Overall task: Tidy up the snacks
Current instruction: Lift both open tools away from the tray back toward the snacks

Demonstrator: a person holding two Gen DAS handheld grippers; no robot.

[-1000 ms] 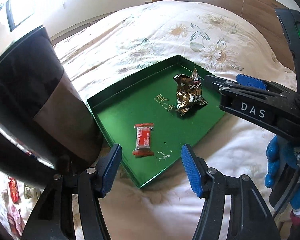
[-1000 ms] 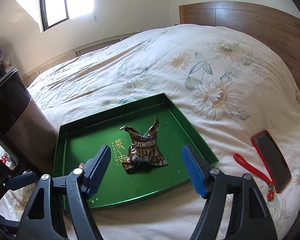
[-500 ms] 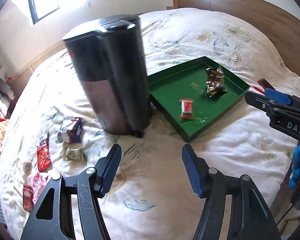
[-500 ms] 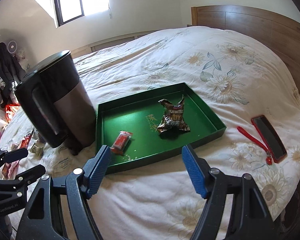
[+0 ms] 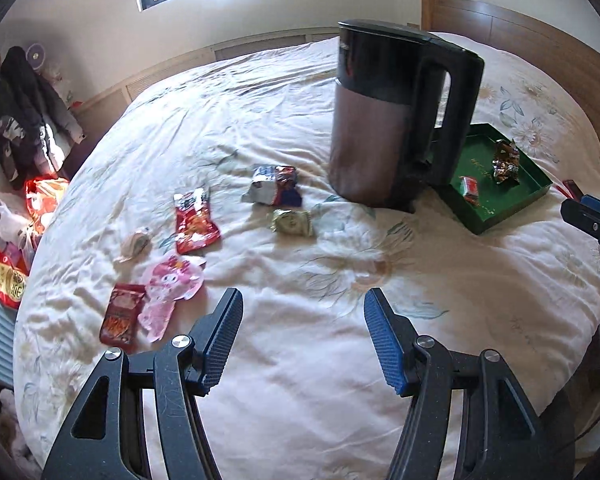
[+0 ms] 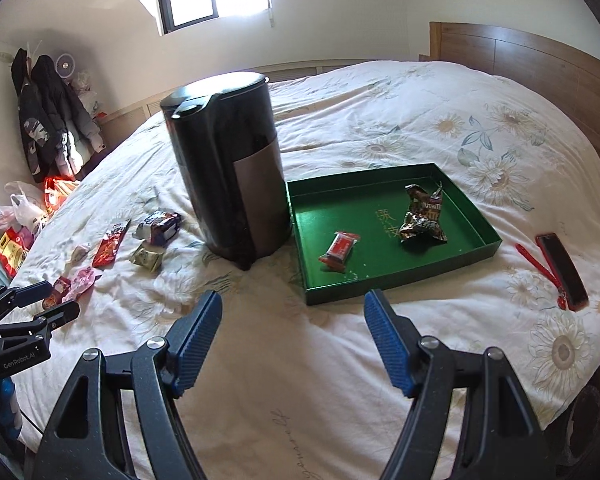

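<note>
Left wrist view: left claw (image 5: pixel 303 334) agape and empty above bare quilt, nothing between the blue pads (image 5: pixel 382 342). Just beyond and to the left, loose snacks strewn on the bed (image 5: pixel 340 380): pink pouch (image 5: pixel 172 286), dark red packet (image 5: pixel 122 316), red sachet (image 5: pixel 195 222), gold-wrapped sweet (image 5: pixel 293 222), blue-and-white bag (image 5: pixel 274 190). Overlap of pink pouch and dark red packet: risk of pinching both, or dragging one along. Soft, creased quilt beneath: risk of fabric caught in the pads with a flat wrapper. Farther off, tall black kettle (image 5: pixel 396 120) upright on yielding bedding, touching the green tray (image 5: pixel 496 218); likely to topple if clipped on the carry across. Right wrist view: right claw (image 6: pixel 293 338) likewise spread wide, holding nothing, near the tray's front edge. Tray contents so far: small red bar (image 6: pixel 339 250) and crumpled brown bag (image 6: pixel 422 216). Red phone (image 6: pixel 562 272) beside the tray, easily knocked.
</note>
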